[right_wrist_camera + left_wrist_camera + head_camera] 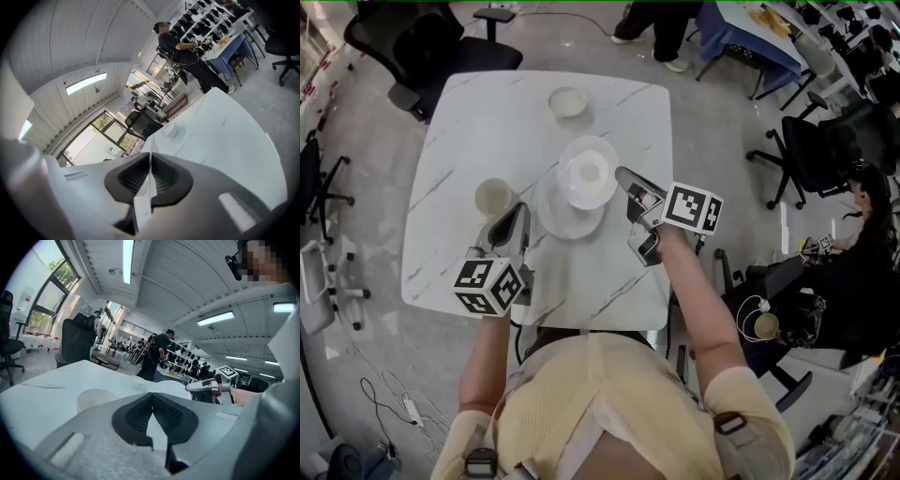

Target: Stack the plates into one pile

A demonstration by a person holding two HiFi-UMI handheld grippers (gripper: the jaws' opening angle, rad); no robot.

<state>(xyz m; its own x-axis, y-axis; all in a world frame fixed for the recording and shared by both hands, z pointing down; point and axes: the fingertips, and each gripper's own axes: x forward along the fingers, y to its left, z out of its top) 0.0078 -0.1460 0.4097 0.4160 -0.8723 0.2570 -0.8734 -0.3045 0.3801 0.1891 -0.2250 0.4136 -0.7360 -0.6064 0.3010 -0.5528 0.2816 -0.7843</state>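
In the head view, the white worktop (459, 122) has bare marble all along its rounded edges. There is open grey floor at the left of the frame, and office chairs (431, 47) crowd the upper left and the right. Mid-frame, well in from every edge, the right hand-held gripper (624, 176) pinches the rim of a small plate (589, 173). That plate overlaps a larger plate (567, 217); whether the two touch I can't tell. The left hand-held gripper (518, 214) is pressed together with nothing in it, just left of the larger plate. A cup (494, 197) further left and a small bowl (567, 101) near the far edge show only pale insides. In the left gripper view the jaws meet, with the cup at lower left and bare worktop around it. In the right gripper view a thin white plate rim stands clamped between the jaws, and open worktop stretches to the right.
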